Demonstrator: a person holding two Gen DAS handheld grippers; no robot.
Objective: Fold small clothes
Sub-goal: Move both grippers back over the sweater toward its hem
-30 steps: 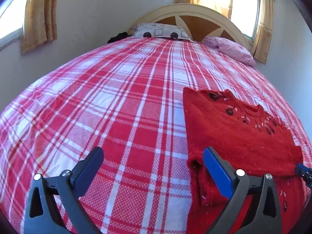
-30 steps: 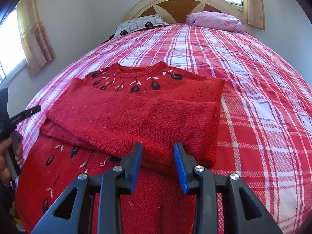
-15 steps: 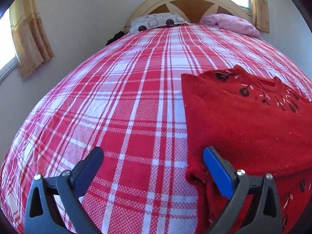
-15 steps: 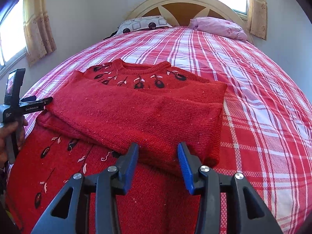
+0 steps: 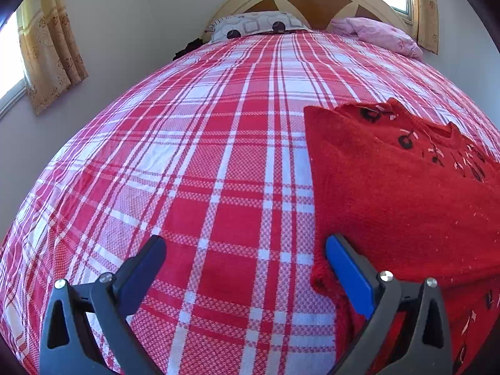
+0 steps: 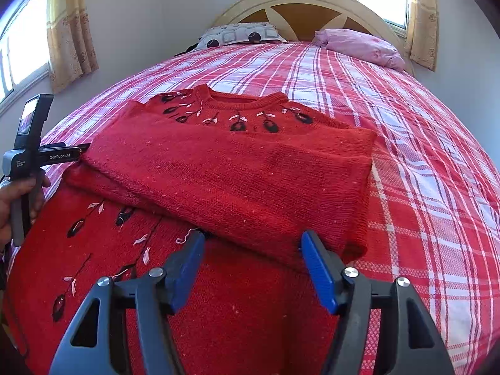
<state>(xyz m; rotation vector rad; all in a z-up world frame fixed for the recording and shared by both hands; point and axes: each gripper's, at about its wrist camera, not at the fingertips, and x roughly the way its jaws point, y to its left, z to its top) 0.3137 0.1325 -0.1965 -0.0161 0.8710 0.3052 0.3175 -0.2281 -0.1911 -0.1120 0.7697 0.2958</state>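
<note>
A red knitted sweater [image 6: 237, 172] with black and white flower embroidery lies on the plaid bed, both sleeves folded across its chest. It fills the right side of the left wrist view [image 5: 406, 193]. My right gripper [image 6: 251, 250] is open and empty, just above the lower body of the sweater below the folded sleeves. My left gripper [image 5: 245, 250] is open and empty, over the bedspread at the sweater's left edge; its right finger [image 5: 347, 268] is by the folded sleeve edge. The left gripper also shows at the left of the right wrist view [image 6: 59, 154], held by a hand.
The bed has a red and white plaid bedspread [image 5: 203, 156]. A patterned pillow [image 5: 256, 26] and a pink pillow [image 5: 378, 36] lie by the curved headboard [image 6: 312, 6]. Walls, curtains and windows stand on both sides.
My right gripper has opened wider and drawn back slightly from the folded sleeves. My left gripper has stayed open and shifted closer along the sweater's left edge.
</note>
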